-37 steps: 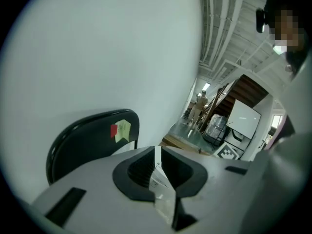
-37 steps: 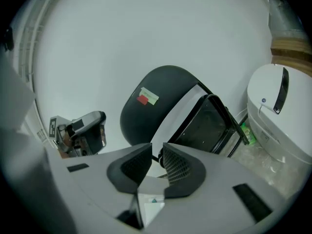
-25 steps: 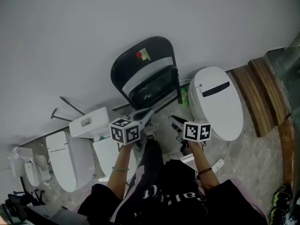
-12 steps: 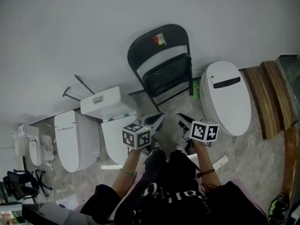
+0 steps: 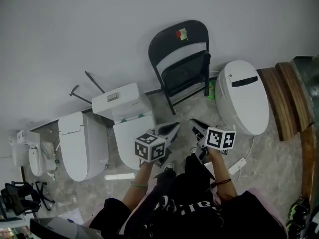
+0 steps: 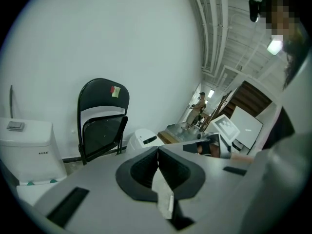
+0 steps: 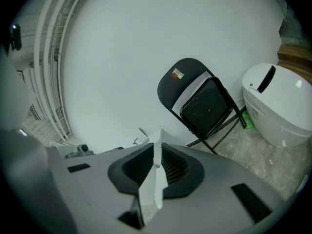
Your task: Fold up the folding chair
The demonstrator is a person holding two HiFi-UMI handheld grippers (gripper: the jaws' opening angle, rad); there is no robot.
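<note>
- The pale wall [image 5: 149, 14] fills the upper part of your head view, and everything else stands along its foot.
- The mottled stone floor [image 5: 279, 168] runs from the wall back to your feet.
- Three white toilets line the wall:
  - the left toilet [image 5: 82, 143];
  - the tank toilet [image 5: 124, 118], just ahead of your left hand;
  - the right toilet [image 5: 242, 96], with its lid shut.
- The folding chair [image 5: 183, 63] is black and stands against the wall between the tank toilet and the right toilet. Its seat panel lies flat up against the back frame and its legs rest on the floor.
- Your left tongs [image 5: 172, 130] point toward the chair but are well apart from it, with bare floor between. They are clenched, pad against pad, and grasp nothing.
- Your right tongs [image 5: 196, 125] sit just beside the left ones and also point at the chair without touching it. A thin slit shows between their pads, and they are empty.
- A small green thing [image 5: 211, 89] sits on the floor between the chair's right leg and the right toilet. You cannot tell what it is.
- A red and white sticker [image 5: 181, 34] sits at the top of the chair's backrest.
</note>
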